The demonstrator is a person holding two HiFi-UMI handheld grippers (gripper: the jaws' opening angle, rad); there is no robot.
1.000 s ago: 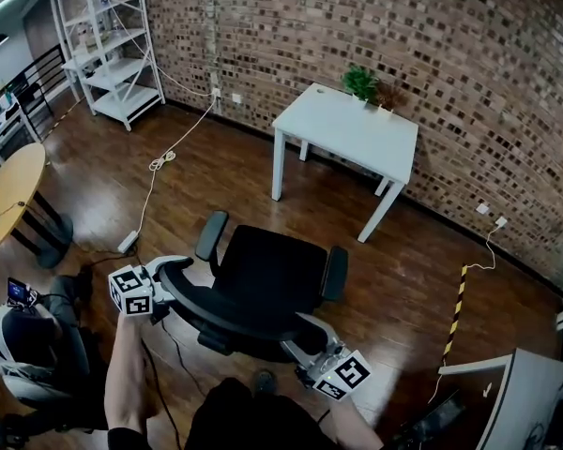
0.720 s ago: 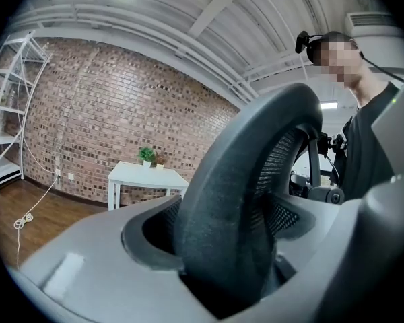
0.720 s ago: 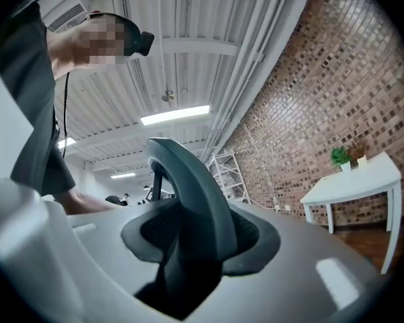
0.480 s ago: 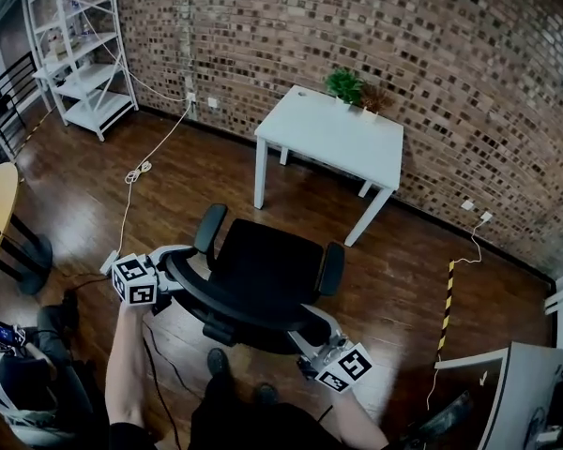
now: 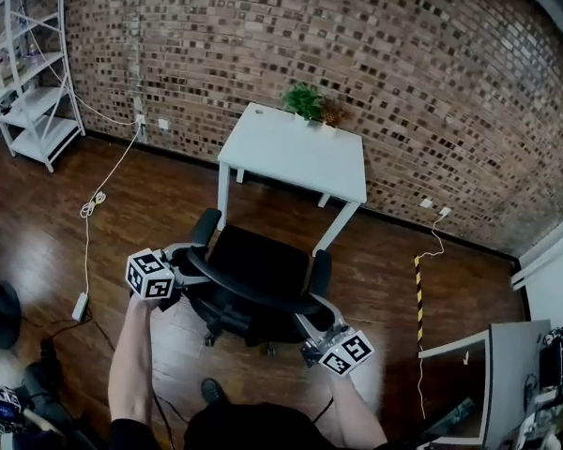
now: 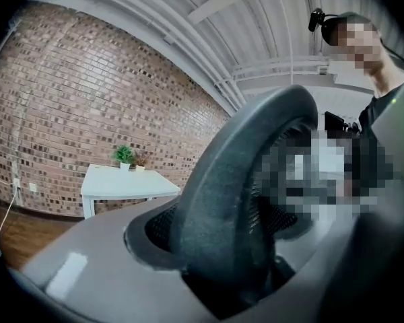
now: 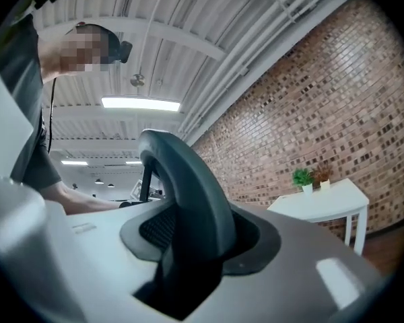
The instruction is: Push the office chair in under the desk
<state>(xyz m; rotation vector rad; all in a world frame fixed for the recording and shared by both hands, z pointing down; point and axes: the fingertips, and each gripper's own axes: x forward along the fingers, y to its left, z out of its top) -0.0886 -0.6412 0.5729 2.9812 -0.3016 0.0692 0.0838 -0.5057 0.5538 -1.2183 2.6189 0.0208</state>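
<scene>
Since a second ago the office chair (image 5: 258,262) and both tongs have travelled together toward the white desk (image 5: 296,153): the desk sat well apart from the seat then, and now the chair's front edge is just short of the desk's near edge, between the two front legs. Judged from this, the push is well under way but the seat is not yet under the top. The left gripper (image 5: 180,262) has the backrest rim (image 5: 249,293) between its jaws at the left end; they stand wide, have just closed in a little, and the thick rim fills the gap, so I read it as a clamp. The right gripper (image 5: 311,319) is closed partway on the same rim at the right end. Hard to make out: the chair's base and casters are mostly hidden under the seat, the space beneath the desk is covered by its top, and clearance between the right armrest (image 5: 320,272) and the nearest desk leg (image 5: 330,231) cannot be judged. Pad contact is masked by the rim in both gripper views
</scene>
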